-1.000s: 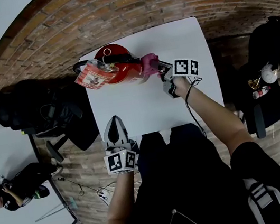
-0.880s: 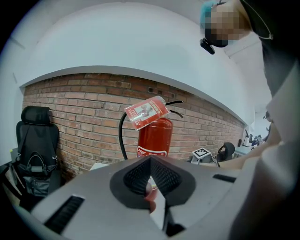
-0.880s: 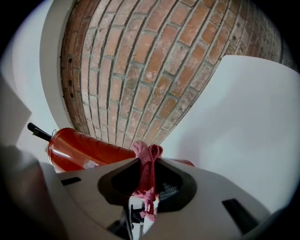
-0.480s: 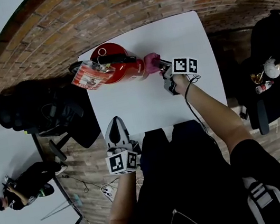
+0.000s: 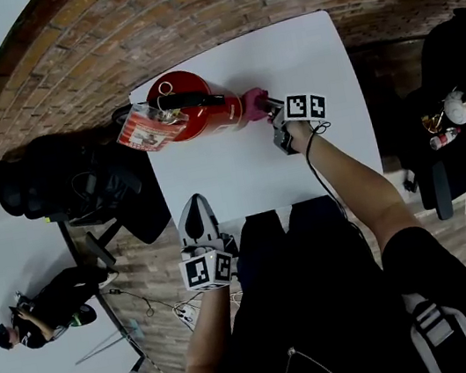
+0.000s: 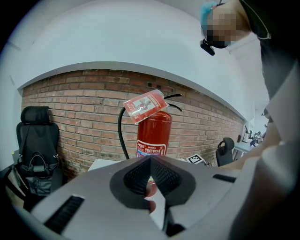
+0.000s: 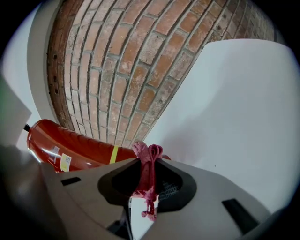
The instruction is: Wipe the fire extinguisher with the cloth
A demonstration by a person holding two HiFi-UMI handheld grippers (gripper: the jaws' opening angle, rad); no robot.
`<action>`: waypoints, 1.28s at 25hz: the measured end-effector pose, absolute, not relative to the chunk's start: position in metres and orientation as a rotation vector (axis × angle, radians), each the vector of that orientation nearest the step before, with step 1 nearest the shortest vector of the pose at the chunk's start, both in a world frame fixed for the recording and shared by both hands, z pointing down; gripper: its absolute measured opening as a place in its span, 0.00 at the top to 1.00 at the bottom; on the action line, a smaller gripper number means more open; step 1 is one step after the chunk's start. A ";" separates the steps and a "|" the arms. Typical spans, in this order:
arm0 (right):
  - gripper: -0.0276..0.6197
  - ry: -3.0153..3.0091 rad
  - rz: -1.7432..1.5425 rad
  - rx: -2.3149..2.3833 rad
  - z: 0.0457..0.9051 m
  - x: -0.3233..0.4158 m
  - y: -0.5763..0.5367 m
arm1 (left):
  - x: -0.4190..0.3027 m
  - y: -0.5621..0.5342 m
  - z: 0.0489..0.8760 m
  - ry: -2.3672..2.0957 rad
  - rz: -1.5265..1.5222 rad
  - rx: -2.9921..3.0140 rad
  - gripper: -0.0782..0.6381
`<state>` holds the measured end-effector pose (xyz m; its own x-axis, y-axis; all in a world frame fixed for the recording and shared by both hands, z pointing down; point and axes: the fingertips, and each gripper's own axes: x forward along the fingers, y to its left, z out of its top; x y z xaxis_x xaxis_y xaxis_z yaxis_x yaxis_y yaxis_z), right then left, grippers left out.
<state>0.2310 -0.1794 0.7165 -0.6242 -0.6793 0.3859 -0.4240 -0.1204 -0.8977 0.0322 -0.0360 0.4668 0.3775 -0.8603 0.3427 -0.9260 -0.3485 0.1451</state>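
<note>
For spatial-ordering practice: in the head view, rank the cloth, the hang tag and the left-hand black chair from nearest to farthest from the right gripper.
1. cloth, clamped in the right gripper.
2. hang tag, left, on the fire extinguisher.
3. black chair, far left.

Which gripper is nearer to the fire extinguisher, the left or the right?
Right. The right gripper, shut on the pink cloth, is close beside the fire extinguisher. The left gripper, shut and empty, is back at the near edge of the table, apart from it.

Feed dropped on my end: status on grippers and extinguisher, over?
Right gripper shut on pink cloth, at fire extinguisher's side. Left gripper shut, empty, near table edge. Nothing in the way.
</note>
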 end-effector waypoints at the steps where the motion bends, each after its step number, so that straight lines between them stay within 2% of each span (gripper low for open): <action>1: 0.80 1.934 -1.831 -1.249 0.720 0.231 -0.179 | 0.032 -0.036 0.467 -1.567 0.300 2.327 0.85; 23: 0.80 1.956 -1.949 -1.369 0.788 0.230 -0.184 | 0.032 -0.039 0.484 -1.536 0.389 2.326 0.85; 32: 0.80 2.043 -1.846 -1.216 0.713 0.254 -0.196 | 0.042 -0.049 0.480 -1.508 0.332 2.359 0.85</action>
<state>0.2536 -0.1963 0.7130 -0.6667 -0.6261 0.4043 -0.4654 -0.0740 -0.8820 0.0419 -0.0487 0.4798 0.4159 -0.8346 0.3611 -0.9091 -0.3915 0.1423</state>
